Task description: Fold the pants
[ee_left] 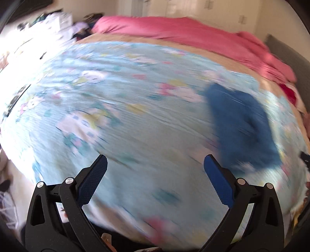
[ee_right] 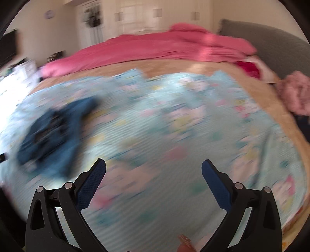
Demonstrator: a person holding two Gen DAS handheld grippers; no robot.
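my left tool (ee_left: 155, 161) hangs over the bed with its two blue-padded fingers (ee_left: 93, 181) spread wide apart and nothing between them. my right tool (ee_right: 154, 165) is the same, fingers (ee_right: 216, 186) well apart and empty, above the near part of the bed. both views are smeared with blur, so fine detail is lost.

under both tools lies a light blue sheet (ee_left: 120, 124) printed with pastel cartoon shapes in pink, yellow and white, spread across most of the bed. the pants (ee_left: 242, 126), dark blue, lie on that sheet in a loose bunched heap, not flat. in the left view they sit just ahead of the right-hand finger and off to the right; in the right view the pants (ee_right: 52, 133) sit to the left of the left-hand finger and a little ahead. neither tool touches them.

past the sheet a tan blanket (ee_right: 174, 66) shows as a band along the far side. beyond that a pink duvet (ee_left: 184, 33) is piled along the far edge of the bed. a grey headboard (ee_right: 271, 42) rises at the right, with a fuzzy pink bundle (ee_right: 296, 93) near it. pale cupboard doors (ee_right: 135, 13) stand along the back wall.
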